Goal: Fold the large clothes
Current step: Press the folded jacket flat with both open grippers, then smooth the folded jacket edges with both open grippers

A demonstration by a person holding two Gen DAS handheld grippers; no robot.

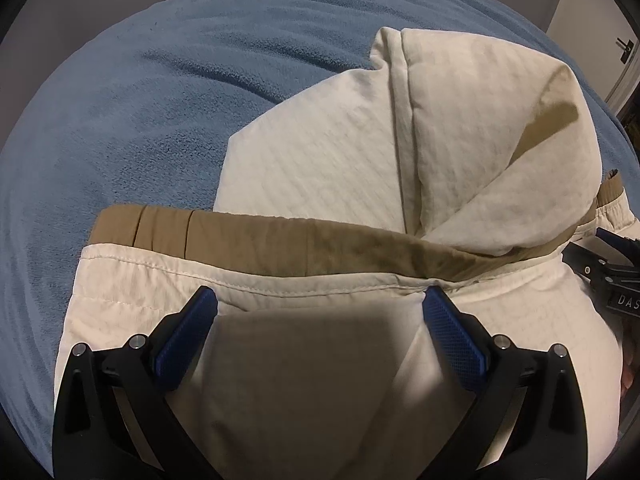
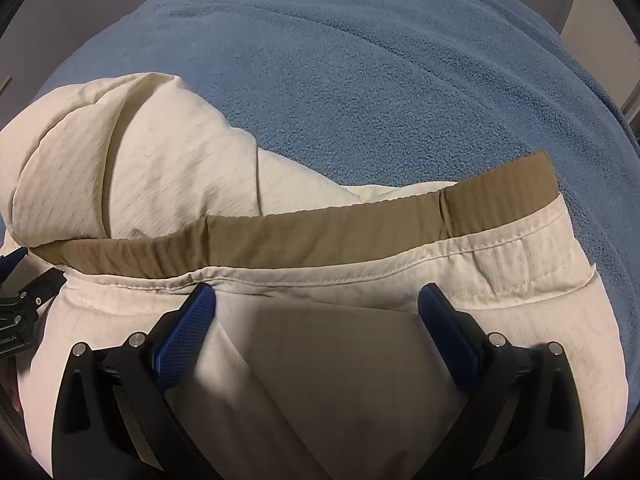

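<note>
A cream hooded jacket (image 1: 332, 160) with a tan hem band (image 1: 248, 236) lies partly folded on the blue blanket (image 1: 120, 120). Its hood (image 1: 492, 120) sticks out at the far side. My left gripper (image 1: 320, 300) is open, fingers spread over the cream fabric just below the tan band. In the right wrist view the same jacket (image 2: 168, 176) and tan band (image 2: 320, 232) show, with the hood (image 2: 80, 152) at the left. My right gripper (image 2: 316, 300) is open above the fabric near the band. Neither holds cloth.
The blue fleece blanket (image 2: 400, 80) covers the bed all around the jacket. The other gripper's black body shows at the right edge of the left view (image 1: 608, 280) and at the left edge of the right view (image 2: 24, 304). Boxes and a wall lie beyond the bed.
</note>
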